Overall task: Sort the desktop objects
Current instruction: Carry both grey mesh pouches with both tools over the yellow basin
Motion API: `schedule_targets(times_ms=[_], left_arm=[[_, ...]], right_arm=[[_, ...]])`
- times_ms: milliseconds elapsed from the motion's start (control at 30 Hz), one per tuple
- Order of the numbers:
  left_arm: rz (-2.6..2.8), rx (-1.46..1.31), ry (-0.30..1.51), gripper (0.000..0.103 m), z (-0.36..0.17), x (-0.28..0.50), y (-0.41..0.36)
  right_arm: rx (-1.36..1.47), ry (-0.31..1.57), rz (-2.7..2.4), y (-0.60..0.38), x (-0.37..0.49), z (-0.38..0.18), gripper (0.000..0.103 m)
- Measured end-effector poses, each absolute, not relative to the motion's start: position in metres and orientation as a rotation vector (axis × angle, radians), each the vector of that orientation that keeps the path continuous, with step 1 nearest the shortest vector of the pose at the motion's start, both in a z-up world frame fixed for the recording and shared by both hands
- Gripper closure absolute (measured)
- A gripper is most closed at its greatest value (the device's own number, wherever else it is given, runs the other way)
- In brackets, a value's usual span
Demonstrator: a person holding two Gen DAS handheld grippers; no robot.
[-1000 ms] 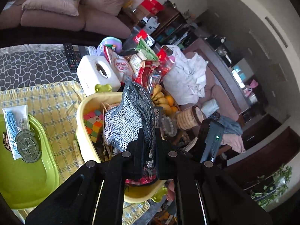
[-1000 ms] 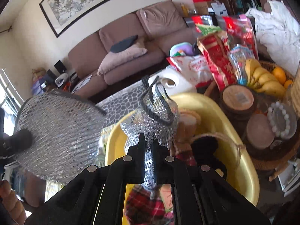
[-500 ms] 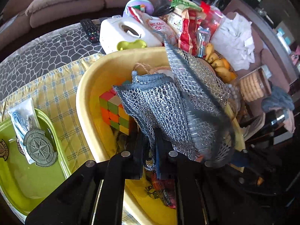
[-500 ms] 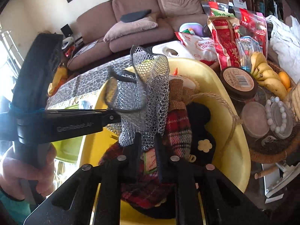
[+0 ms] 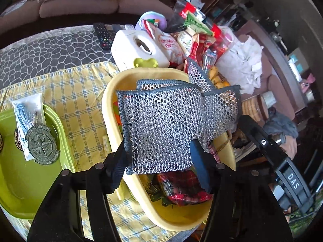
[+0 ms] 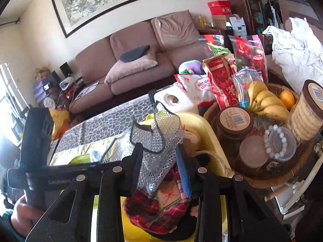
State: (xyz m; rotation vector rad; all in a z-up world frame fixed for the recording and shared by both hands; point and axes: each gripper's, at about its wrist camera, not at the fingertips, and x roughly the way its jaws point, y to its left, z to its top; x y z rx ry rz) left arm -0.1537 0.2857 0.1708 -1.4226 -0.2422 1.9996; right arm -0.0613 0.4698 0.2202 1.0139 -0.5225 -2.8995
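Note:
A silver-grey mesh pouch point(image 5: 167, 125) lies draped across a yellow tub point(image 5: 109, 100). My left gripper point(image 5: 159, 165) straddles its near edge; the jaws are opening, with the mesh between them and no longer pinched. In the right wrist view the mesh pouch point(image 6: 159, 141) stands crumpled between the fingers of my right gripper point(image 6: 160, 167), whose jaws are also opening and not squeezing it. Under the mesh, a red plaid cloth item point(image 6: 153, 207) sits in the yellow tub point(image 6: 203, 121). A green tray point(image 5: 20, 181) on the left holds a round patch point(image 5: 42, 145) and a bagged cable point(image 5: 26, 113).
A white tissue box point(image 5: 139, 48), a remote point(image 5: 103, 34) and snack bags stand behind the tub. To its right, a wicker basket point(image 6: 282, 179) holds bananas point(image 6: 264, 102), jars and a bead bracelet point(image 6: 276, 141). A hand point(image 6: 20, 217) holds the left gripper's body.
Both grippers held the mesh pouch pinched and raised. It has come down onto the yellow tub and spread out, and both pairs of jaws have parted.

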Motion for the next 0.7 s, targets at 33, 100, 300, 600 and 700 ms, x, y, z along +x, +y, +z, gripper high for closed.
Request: schedule_targets(times_ms=[33, 100, 300, 600, 700], left_arm=[[1.997, -1.427, -0.254, 0.046, 0.17, -0.154, 0.284], [1.989, -1.427, -0.288, 0.046, 0.17, -0.156, 0.279], [1.998, -1.442, -0.371, 0.045, 0.169, -0.164, 0.251], [2.008, -1.42, -0.446, 0.044, 0.172, -0.171, 0.214], [2.017, -1.411, -0.433, 0.044, 0.174, -0.169, 0.21]], right_arm=[[1.007, -0.56, -2.888, 0.471, -0.066, 0.218, 0.068], [1.019, -0.611, -2.827, 0.47, -0.08, 0.21, 0.068], [1.245, -0.483, -2.686, 0.428, -0.125, 0.175, 0.084], [1.635, -0.303, -2.511, 0.402, -0.164, 0.121, 0.09], [1.683, -0.284, -2.479, 0.4, -0.165, 0.122, 0.09]])
